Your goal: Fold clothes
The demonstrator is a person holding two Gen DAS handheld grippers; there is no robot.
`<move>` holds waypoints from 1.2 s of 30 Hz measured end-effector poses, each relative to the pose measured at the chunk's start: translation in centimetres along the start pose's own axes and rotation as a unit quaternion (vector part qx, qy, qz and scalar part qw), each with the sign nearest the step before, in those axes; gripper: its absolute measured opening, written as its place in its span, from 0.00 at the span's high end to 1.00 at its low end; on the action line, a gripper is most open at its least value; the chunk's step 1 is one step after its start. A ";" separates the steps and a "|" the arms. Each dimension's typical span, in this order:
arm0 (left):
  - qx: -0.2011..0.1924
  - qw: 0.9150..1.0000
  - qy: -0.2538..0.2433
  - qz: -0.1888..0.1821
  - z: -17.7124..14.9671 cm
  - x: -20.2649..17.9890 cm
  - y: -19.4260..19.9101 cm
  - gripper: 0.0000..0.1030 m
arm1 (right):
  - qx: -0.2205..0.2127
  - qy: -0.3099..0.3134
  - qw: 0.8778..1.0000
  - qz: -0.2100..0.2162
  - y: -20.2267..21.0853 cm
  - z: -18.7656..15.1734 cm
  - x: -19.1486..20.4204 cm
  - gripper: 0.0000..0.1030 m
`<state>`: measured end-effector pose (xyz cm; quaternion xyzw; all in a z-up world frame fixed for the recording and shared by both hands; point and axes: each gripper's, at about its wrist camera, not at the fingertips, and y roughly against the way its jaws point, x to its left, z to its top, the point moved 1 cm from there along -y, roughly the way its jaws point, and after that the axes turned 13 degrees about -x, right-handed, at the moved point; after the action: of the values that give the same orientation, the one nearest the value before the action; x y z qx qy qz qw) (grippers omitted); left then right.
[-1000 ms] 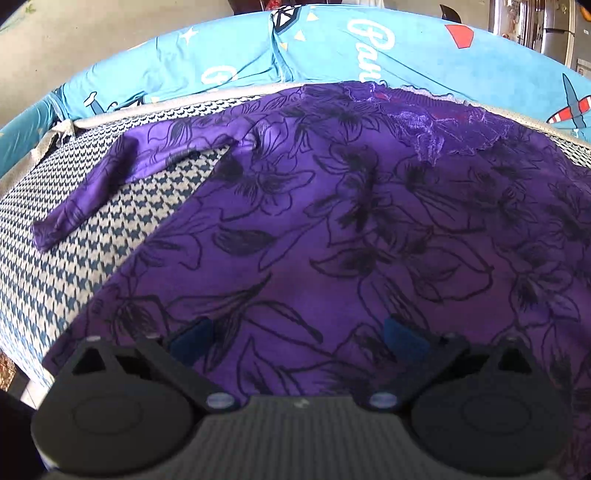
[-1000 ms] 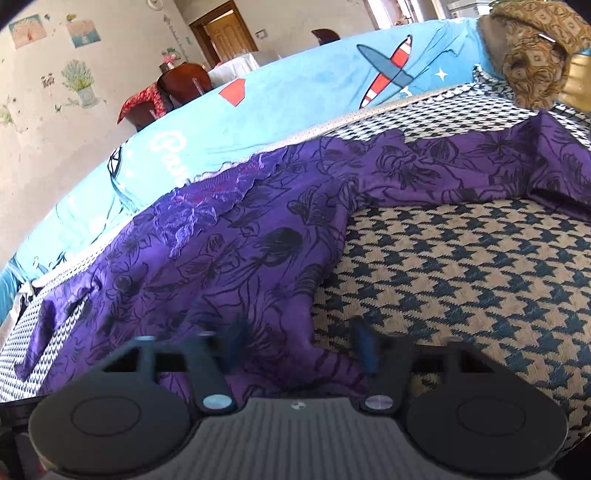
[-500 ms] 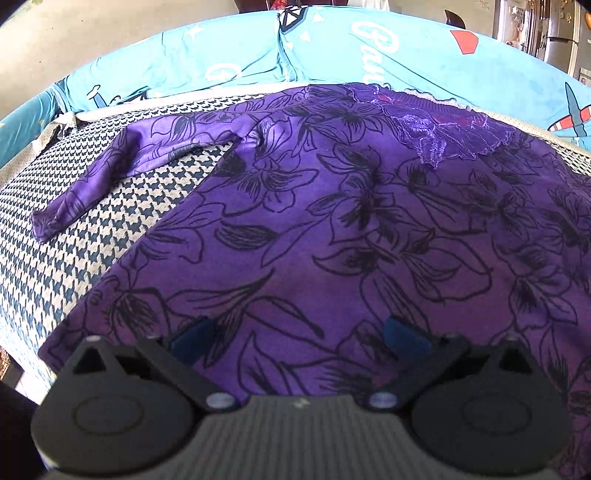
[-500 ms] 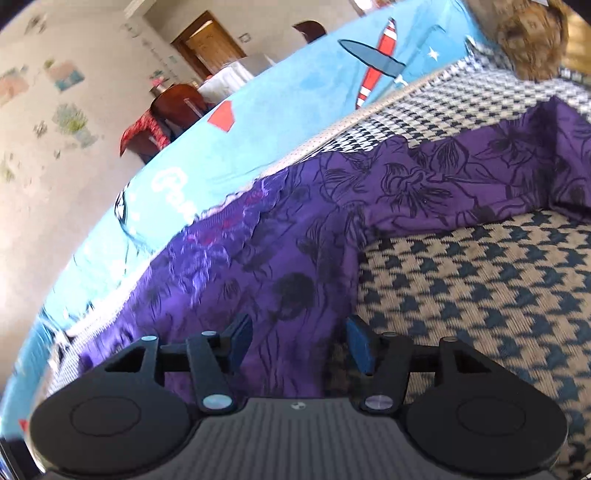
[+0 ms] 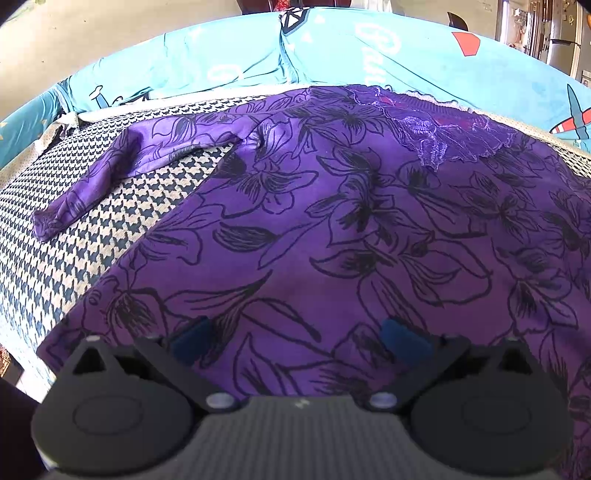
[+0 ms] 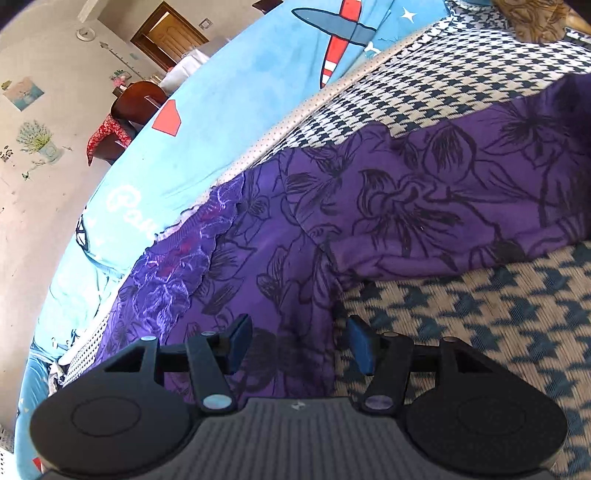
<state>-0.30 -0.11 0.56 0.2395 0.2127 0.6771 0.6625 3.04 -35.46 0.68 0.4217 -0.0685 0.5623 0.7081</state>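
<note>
A purple top with black flower outlines (image 5: 332, 229) lies spread flat on a houndstooth cover (image 5: 74, 243). Its lace neckline (image 5: 443, 129) points to the far side. One sleeve (image 5: 122, 173) stretches to the left; the other sleeve (image 6: 461, 206) runs off to the right. My left gripper (image 5: 295, 341) is open over the lower hem area, holding nothing. My right gripper (image 6: 297, 343) is open, tilted, close above the top's right side edge just below the armpit (image 6: 332, 273), nothing between its fingers.
A light blue sheet with plane prints (image 5: 258, 55) rises behind the cover. The cover's near left edge (image 5: 22, 354) drops off. A brown patterned cloth (image 6: 535, 18) lies at the far right. A wooden chair (image 6: 136, 101) and a door (image 6: 170, 37) stand beyond.
My right gripper has moved forward and rolled, coming nearer to the top's side edge by the armpit. My left gripper has shifted slightly, still open over the hem.
</note>
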 end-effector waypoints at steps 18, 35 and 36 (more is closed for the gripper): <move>-0.002 1.000 0.011 -0.012 0.3 -0.6 -0.1 0.00 | -0.102 0.088 0.991 -0.026 -1.5 3.8 1.2 0.93; -0.003 0.999 -0.015 -0.039 0.1 -2.2 0.0 0.00 | -0.080 0.069 0.992 -0.065 -1.7 2.7 -0.2 0.70; -0.003 0.999 -0.016 -0.039 0.0 -2.3 0.0 0.00 | -0.080 0.065 0.993 -0.063 -1.4 2.6 -0.3 0.69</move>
<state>-0.30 -2.39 0.51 0.2399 0.2088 0.6477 0.6923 5.08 -37.41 1.44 0.3302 -0.0402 0.5352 0.7765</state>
